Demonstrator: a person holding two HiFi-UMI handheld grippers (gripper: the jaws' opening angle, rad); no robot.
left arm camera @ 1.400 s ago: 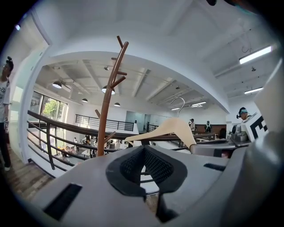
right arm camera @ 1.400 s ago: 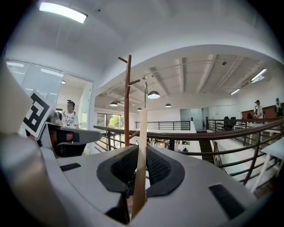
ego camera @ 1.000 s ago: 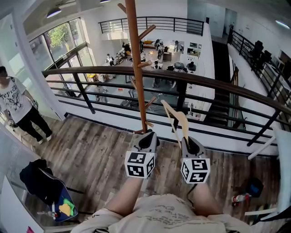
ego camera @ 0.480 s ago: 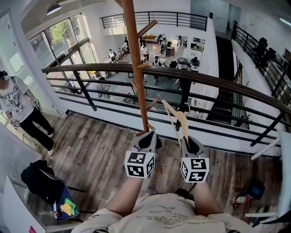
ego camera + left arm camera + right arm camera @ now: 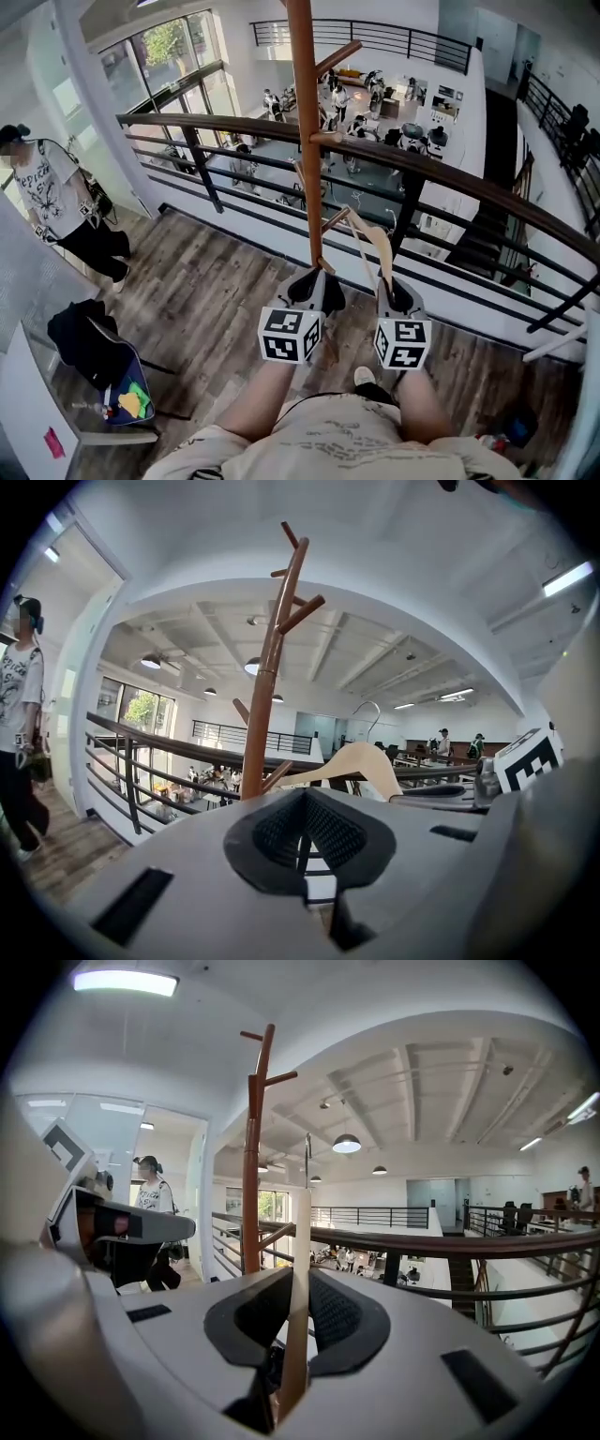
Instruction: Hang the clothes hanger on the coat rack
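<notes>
- Right hand-held gripper (image 5: pixel 392 287), from the head view: what is it doing?
- Its jaws are clamped on one arm of the wooden hanger (image 5: pixel 373 246), which slants up and left toward the coat rack (image 5: pixel 305 141). The left hand-held gripper (image 5: pixel 310 280) sits just on the near side of the rack's pole.
- And the left gripper view?
- That gripper's jaws are together with nothing between them. Beyond them the hanger's metal hook (image 5: pixel 368 712) stands right of the pole, apart from it. A low peg (image 5: pixel 274 777) lies close under the hanger's free arm.
- The right gripper view?
- The hanger shows edge-on, pinched between the pads, with the pole just to its left.
- So how should the person finish the hang?
- Probably by lifting until the hook clears a peg's tip, swinging left, then lowering until the peg carries the weight before loosening. Held this far from the hook, the hanger may swing, so a slow, level approach looks wise.
- Anything in the way?
- The dark railing (image 5: pixel 441 178) runs right behind the rack, and the hook could catch on it. A person (image 5: pixel 52 202) stands well off to the left, and a black bundle (image 5: pixel 82 339) sits near left on the wooden floor (image 5: pixel 206 281). Neither crowds the rack.
</notes>
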